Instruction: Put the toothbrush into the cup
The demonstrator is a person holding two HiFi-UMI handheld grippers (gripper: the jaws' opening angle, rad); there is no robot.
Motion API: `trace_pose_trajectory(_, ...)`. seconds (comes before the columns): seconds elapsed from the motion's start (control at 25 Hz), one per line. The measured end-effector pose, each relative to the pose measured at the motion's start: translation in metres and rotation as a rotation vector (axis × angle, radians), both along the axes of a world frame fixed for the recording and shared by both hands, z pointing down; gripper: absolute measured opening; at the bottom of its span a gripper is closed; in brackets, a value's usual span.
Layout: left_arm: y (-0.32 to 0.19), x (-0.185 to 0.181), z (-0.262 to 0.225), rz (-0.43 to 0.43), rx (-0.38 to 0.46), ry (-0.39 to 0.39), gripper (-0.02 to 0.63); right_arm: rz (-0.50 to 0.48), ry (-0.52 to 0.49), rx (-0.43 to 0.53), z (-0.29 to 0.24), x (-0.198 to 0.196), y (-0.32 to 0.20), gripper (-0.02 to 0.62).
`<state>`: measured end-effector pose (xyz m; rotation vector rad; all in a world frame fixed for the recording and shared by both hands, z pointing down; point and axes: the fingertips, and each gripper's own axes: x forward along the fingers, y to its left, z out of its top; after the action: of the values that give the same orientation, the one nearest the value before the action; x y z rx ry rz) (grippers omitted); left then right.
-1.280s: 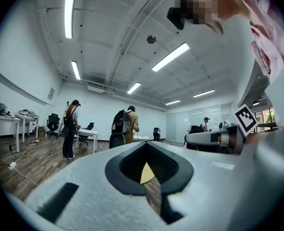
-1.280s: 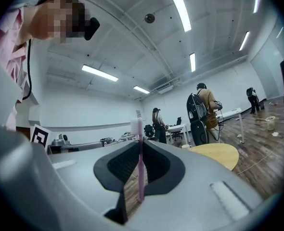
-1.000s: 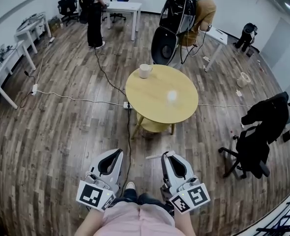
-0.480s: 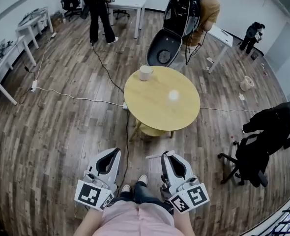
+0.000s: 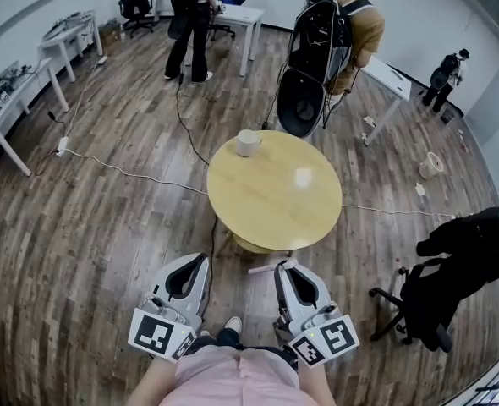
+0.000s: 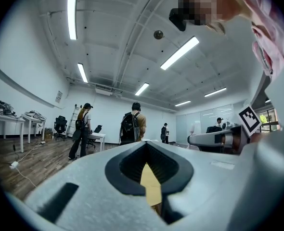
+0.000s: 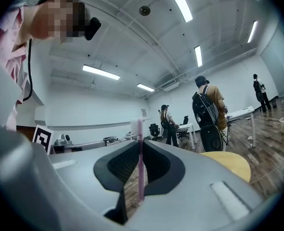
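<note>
- Head view: the right gripper (image 5: 288, 266) pinches the toothbrush (image 5: 266, 269), whose head juts toward the left gripper (image 5: 200, 261). The cup (image 5: 249, 143) stands well ahead on the round table (image 5: 275, 205).
- Left gripper view: the jaws seem pressed together, with nothing between them.
- Right gripper view: the pink toothbrush stands upright, clamped between the jaws.

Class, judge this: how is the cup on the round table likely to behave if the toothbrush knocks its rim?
The cup looks small and probably light, so a knock may slide or tip it. It stands near the edge of the table, so a slide might carry it off. The toothbrush looks thin, so it probably pushes only gently.
</note>
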<state>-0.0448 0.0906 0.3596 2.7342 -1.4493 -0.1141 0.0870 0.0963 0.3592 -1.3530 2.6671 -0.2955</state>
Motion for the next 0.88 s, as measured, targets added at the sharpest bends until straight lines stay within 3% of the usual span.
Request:
trace_pose_trajectory(0.48, -0.042, 0.018, 0.01, -0.041, -0.024, -0.026, 0.0, -0.028, -0.012, -0.039, 0.016, 0.023, -0.042, 0.029)
trace_pose_trajectory(0.88, -0.113, 0.009, 0.01, -0.035, -0.042, -0.02, 0.0, -0.012, -0.015, -0.05, 0.013, 0.017, -0.115, 0.029)
